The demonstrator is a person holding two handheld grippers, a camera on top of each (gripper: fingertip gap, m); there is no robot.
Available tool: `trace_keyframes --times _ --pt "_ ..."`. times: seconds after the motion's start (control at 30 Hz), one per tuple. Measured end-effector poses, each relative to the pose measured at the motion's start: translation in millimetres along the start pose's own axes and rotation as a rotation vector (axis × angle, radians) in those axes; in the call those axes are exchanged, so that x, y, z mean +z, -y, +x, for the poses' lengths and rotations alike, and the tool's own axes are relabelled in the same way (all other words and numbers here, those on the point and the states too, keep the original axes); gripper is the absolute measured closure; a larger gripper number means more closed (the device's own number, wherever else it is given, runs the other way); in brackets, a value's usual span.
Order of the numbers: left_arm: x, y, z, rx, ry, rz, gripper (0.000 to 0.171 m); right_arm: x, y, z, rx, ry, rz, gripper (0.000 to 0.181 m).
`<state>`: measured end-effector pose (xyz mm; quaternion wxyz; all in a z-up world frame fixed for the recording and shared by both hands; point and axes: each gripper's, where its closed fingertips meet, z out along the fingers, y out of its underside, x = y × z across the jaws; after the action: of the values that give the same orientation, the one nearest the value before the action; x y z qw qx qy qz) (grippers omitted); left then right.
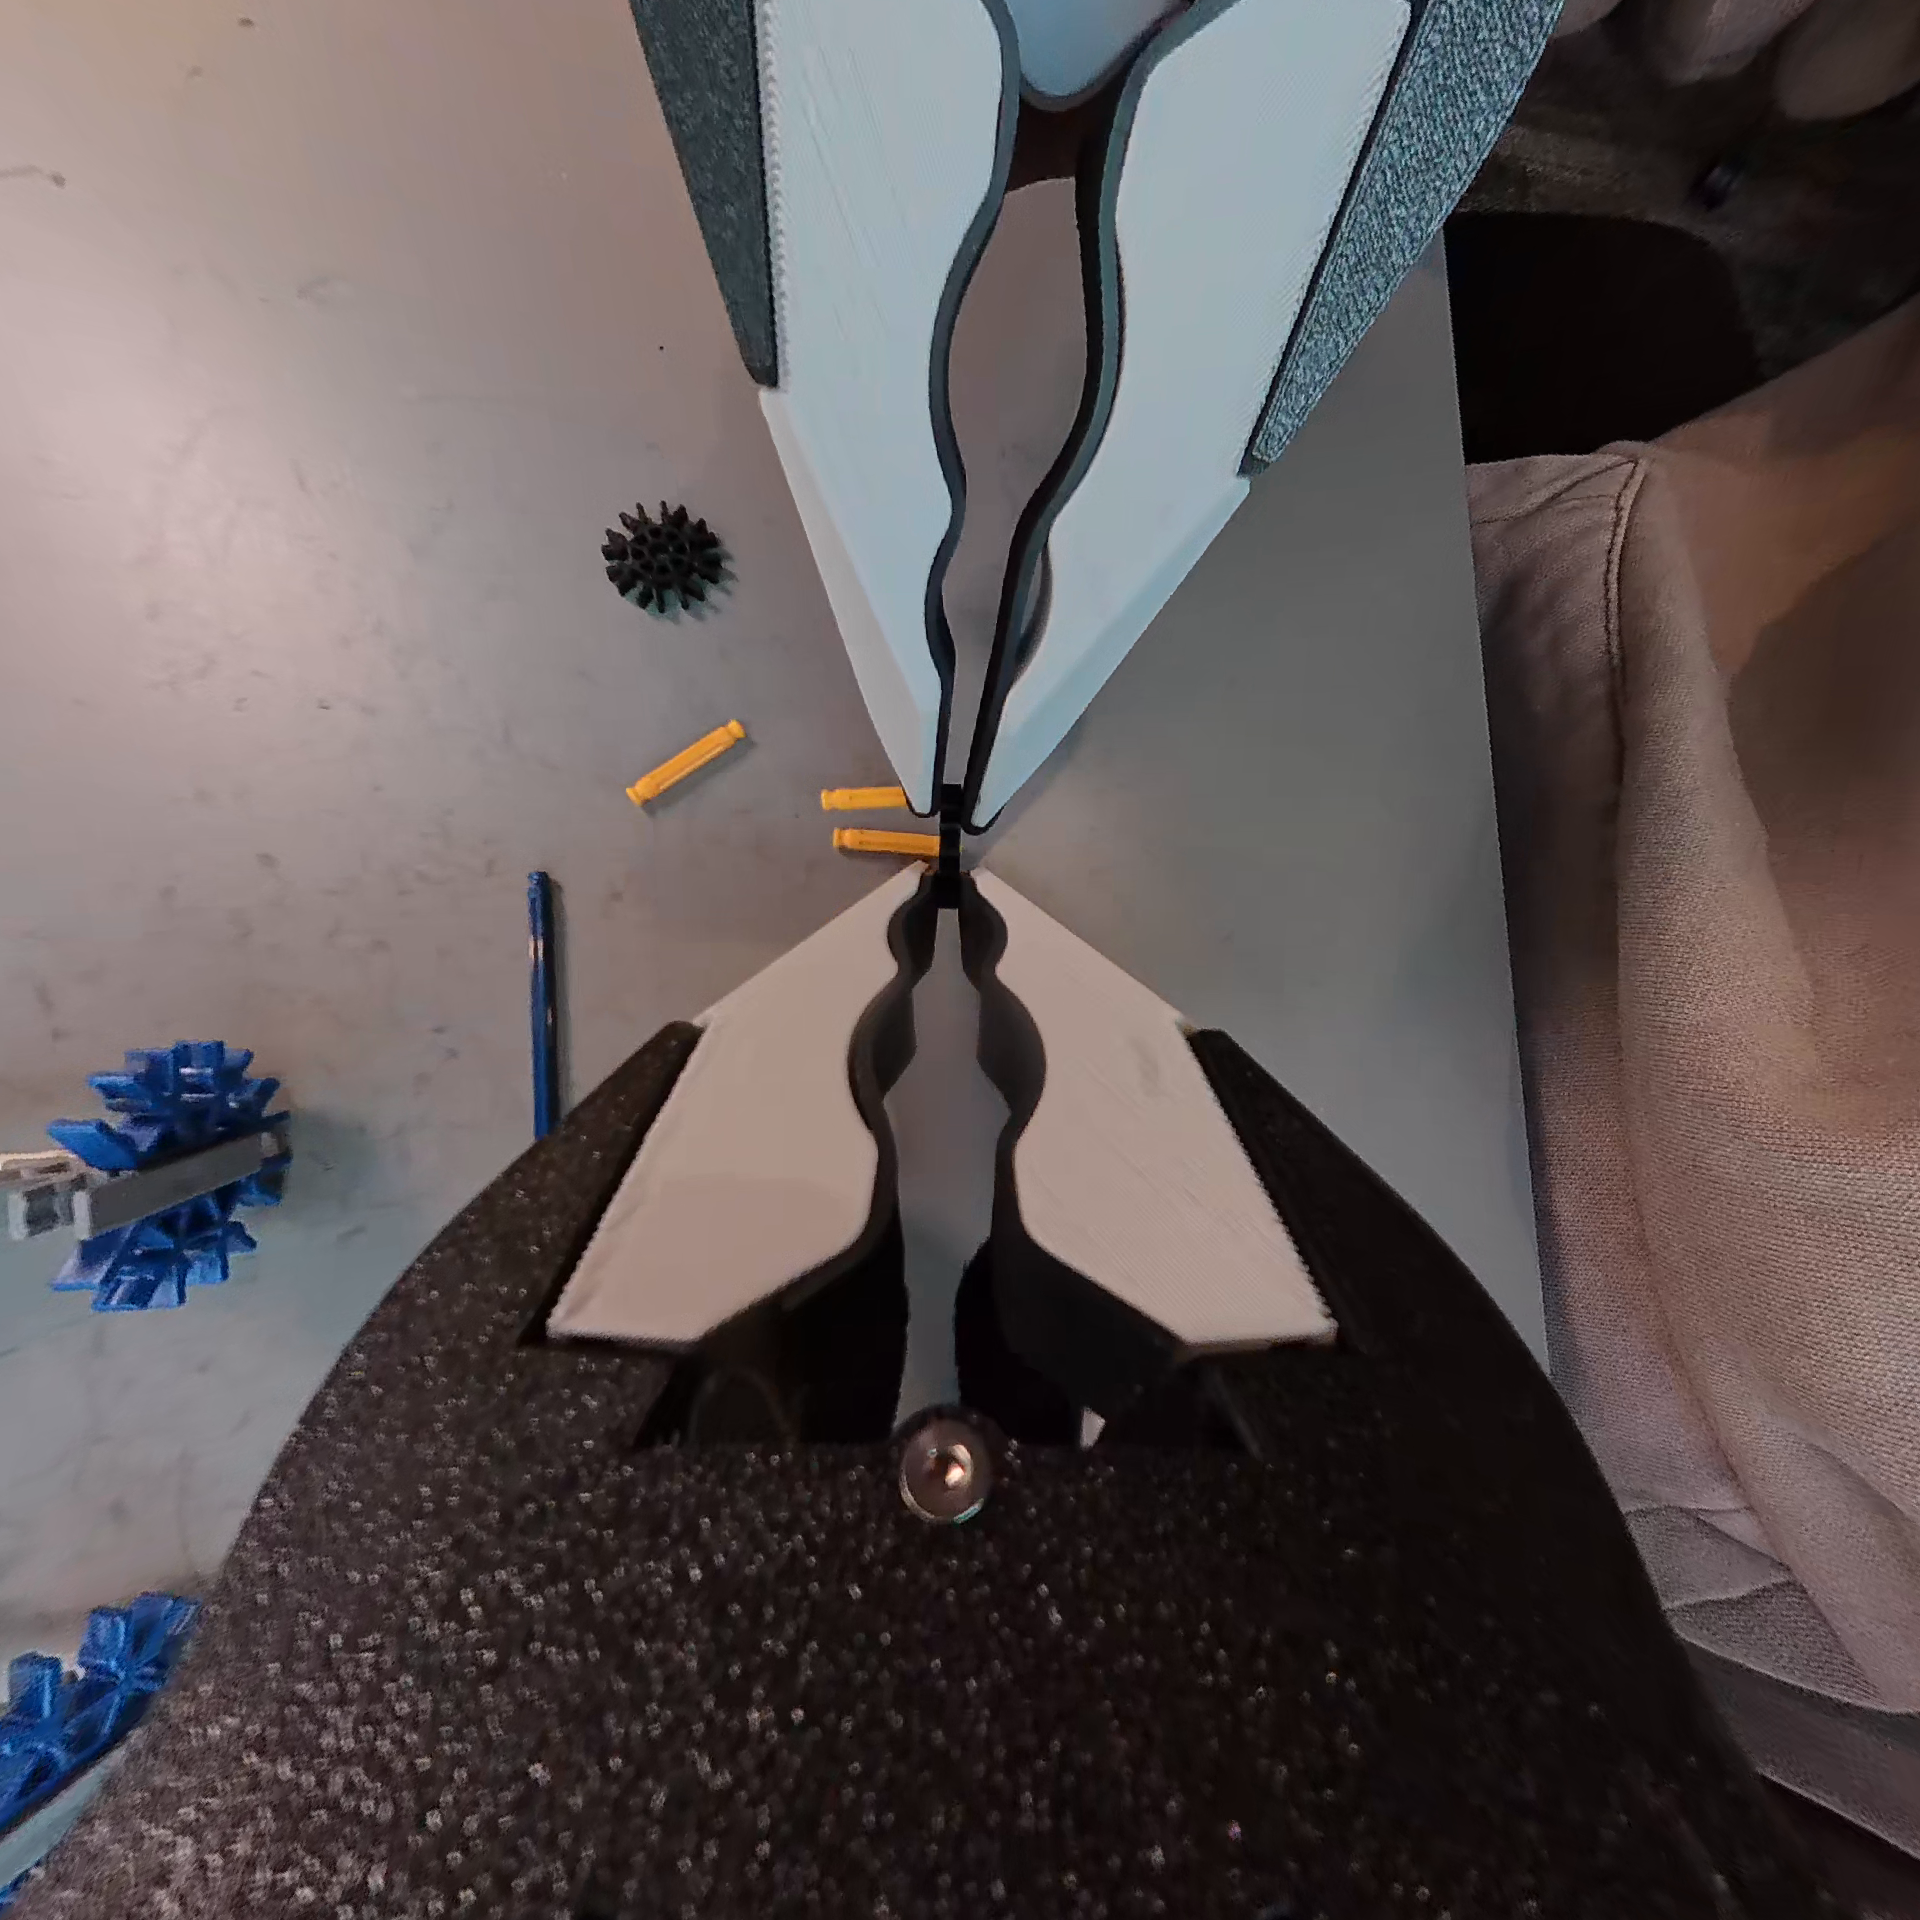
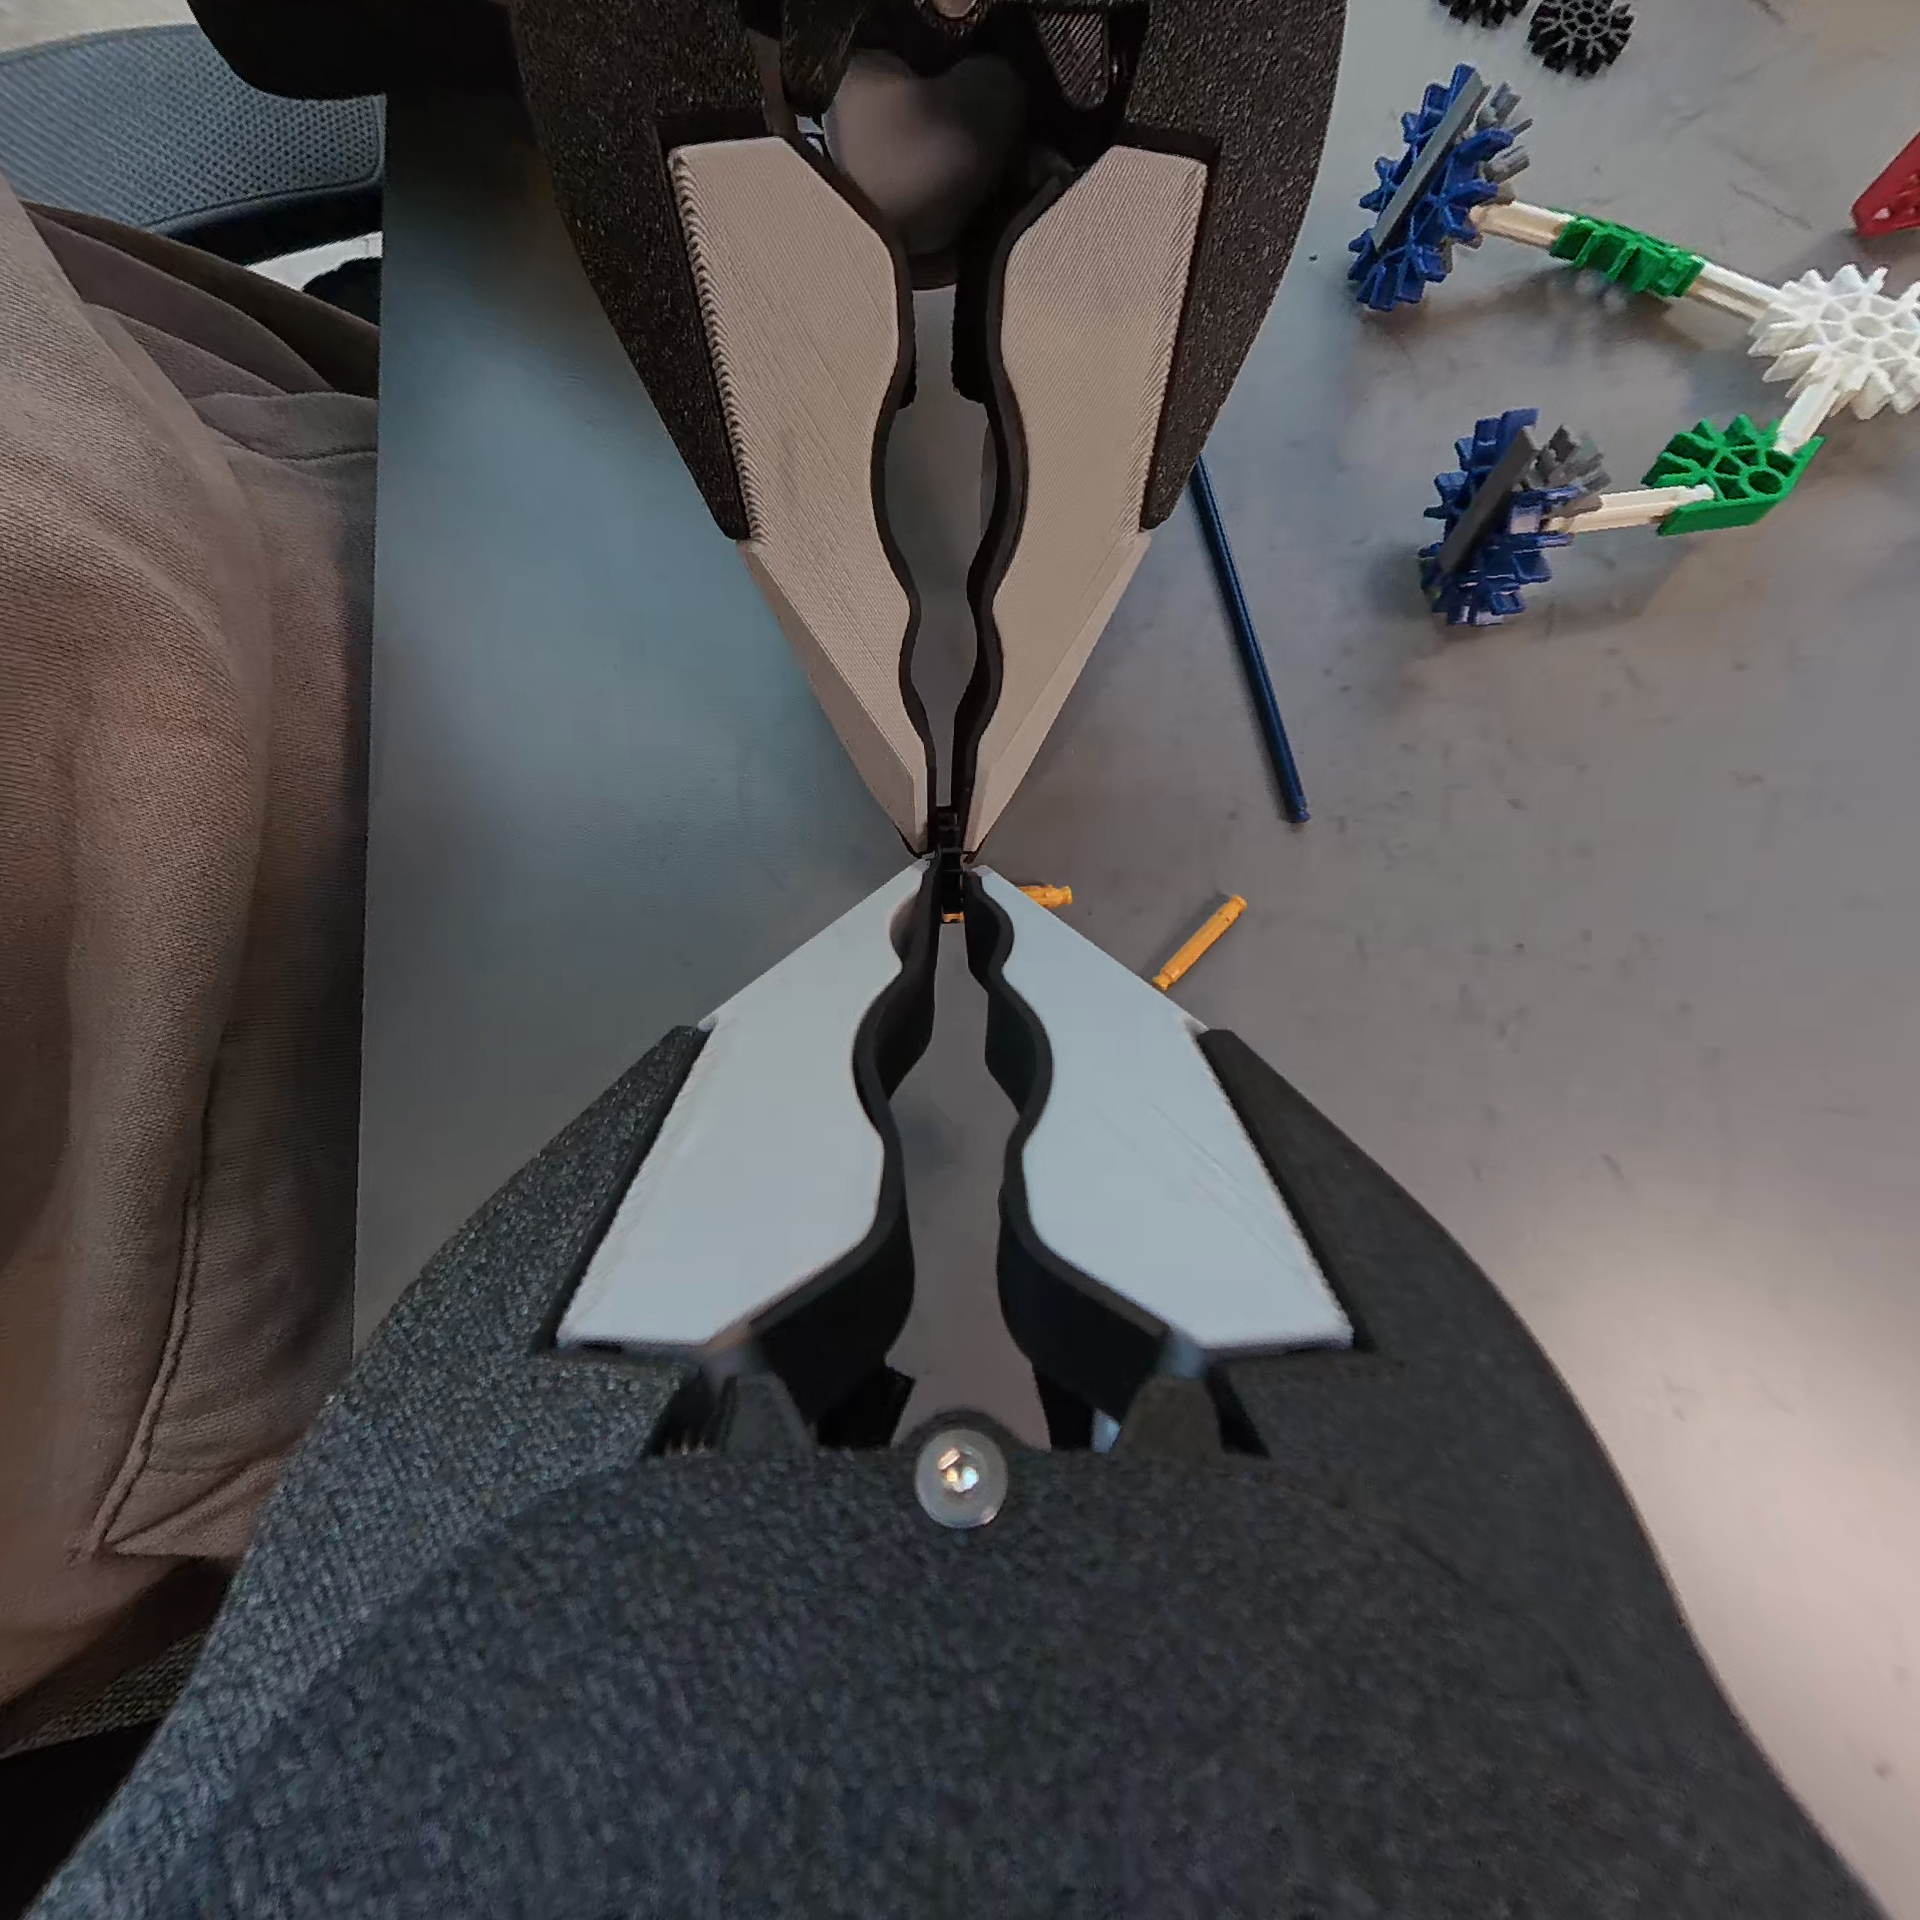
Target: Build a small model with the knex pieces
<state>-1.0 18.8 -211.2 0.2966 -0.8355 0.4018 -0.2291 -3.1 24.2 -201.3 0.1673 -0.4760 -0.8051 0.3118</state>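
Observation:
My two grippers meet tip to tip above the grey table (image 1: 312, 312). In the left wrist view my left gripper (image 1: 948, 885) comes up from the bottom, and the right gripper (image 1: 951, 808) reaches down from the top. Both are shut on the opposite ends of one small black piece (image 1: 951, 844). In the right wrist view my right gripper (image 2: 948, 885) is at the bottom and the left gripper (image 2: 948, 823) is at the top, with the same black piece (image 2: 948, 850) between them. Three short yellow pegs (image 1: 686, 762) (image 1: 862, 798) (image 1: 878, 840) lie on the table beside the tips.
A black snowflake connector (image 1: 665, 561) and a thin blue rod (image 1: 540, 1003) lie to the left. An assembly of blue wheels (image 2: 1496, 514), green connectors (image 2: 1730, 473) and a white snowflake connector (image 2: 1844, 338) lies at the right. The table edge and a person's beige clothing (image 2: 156, 831) are close by. Less than 4 cm separates the two grippers' tips.

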Motion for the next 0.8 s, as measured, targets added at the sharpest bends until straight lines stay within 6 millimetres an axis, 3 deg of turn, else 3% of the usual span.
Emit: trace_keyframes --times 0.8 --pt "6.3 3.5 -2.1 0.013 0.027 -0.073 0.17 -1.9 -7.2 2.9 0.001 -0.017 -0.001 0.179"
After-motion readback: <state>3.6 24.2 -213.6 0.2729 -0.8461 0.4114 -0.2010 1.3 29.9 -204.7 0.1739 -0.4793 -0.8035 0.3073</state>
